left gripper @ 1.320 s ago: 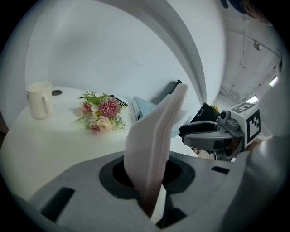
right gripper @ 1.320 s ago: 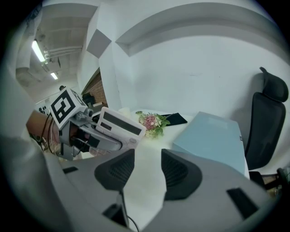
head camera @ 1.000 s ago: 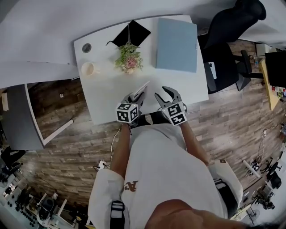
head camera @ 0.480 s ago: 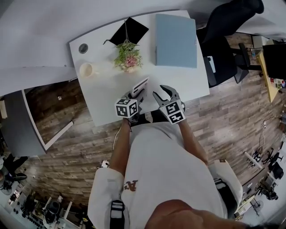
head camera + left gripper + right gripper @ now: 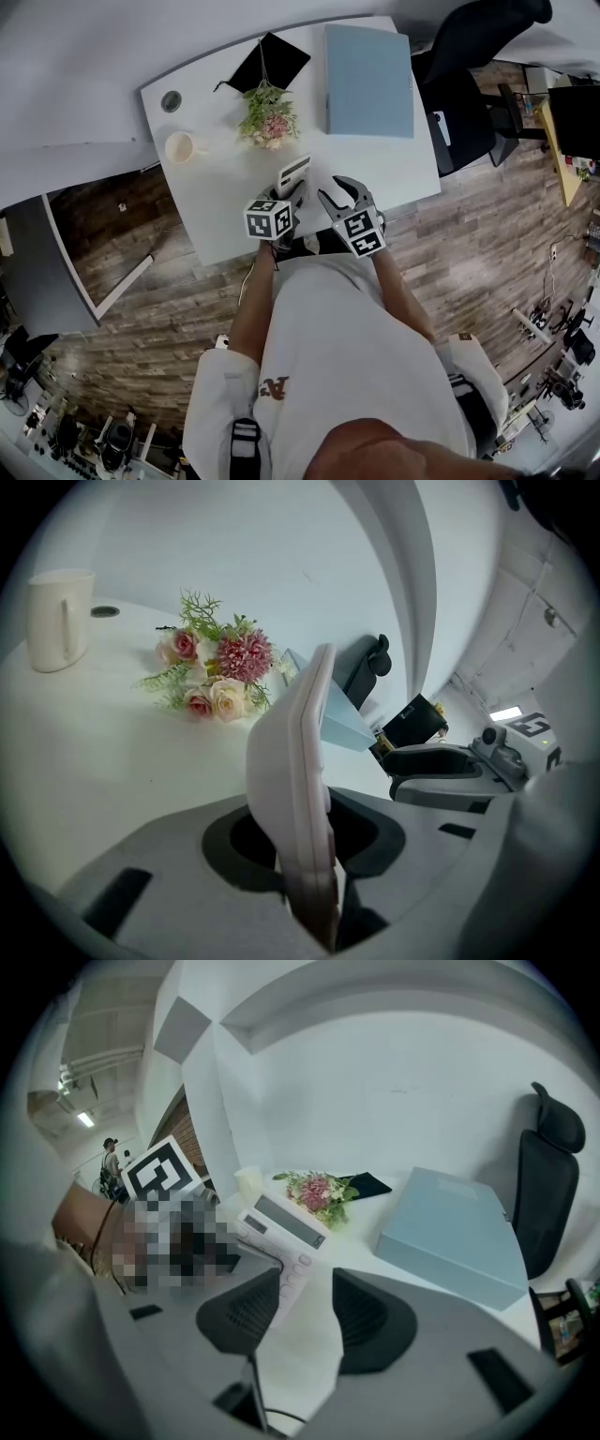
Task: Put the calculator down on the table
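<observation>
left fingers [image 5: 234, 847] have just been easing open, calculator [image 5: 302, 761] pinched on edge between them, tilted over the counter [image 5: 217, 199]. right fingers [image 5: 375, 1321] wide, empty. set-down looks not done: lower it flat, release.

Head view looks steeply down over the table [image 5: 225, 192]; both gripper views face low across it, sharing the flowers [image 5: 269, 119].

White calculator [image 5: 293, 174], white table [image 5: 211, 202], pale blue folder [image 5: 368, 81], pink-and-green flowers [image 5: 269, 120], cream mug [image 5: 180, 147], brown wood-grain floor [image 5: 169, 309]

Table [image 5: 217, 192] free before flowers [image 5: 269, 117] (folder [image 5: 368, 82] beside).
</observation>
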Available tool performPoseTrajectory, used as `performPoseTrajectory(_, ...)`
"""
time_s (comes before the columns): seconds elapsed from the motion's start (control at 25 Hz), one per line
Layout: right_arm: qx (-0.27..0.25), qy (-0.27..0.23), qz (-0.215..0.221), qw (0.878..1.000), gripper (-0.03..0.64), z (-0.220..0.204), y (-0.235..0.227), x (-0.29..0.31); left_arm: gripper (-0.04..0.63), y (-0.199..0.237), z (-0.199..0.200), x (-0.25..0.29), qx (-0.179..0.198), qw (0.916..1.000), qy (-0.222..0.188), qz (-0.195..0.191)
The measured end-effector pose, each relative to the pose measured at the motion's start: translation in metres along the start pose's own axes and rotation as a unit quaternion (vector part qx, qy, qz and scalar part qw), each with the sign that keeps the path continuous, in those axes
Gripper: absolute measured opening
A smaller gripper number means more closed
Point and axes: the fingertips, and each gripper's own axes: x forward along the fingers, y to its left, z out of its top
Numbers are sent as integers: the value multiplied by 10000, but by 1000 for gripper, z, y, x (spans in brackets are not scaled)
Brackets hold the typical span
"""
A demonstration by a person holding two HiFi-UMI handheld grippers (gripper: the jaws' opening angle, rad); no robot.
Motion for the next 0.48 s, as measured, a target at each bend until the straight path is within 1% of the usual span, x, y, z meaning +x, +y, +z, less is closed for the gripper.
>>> performPoseTrajectory(0.48, 75, 65, -53, 9999, 181, -1, -2, 4, 137, 5, 1, 6, -56, 9998, 202, 18)
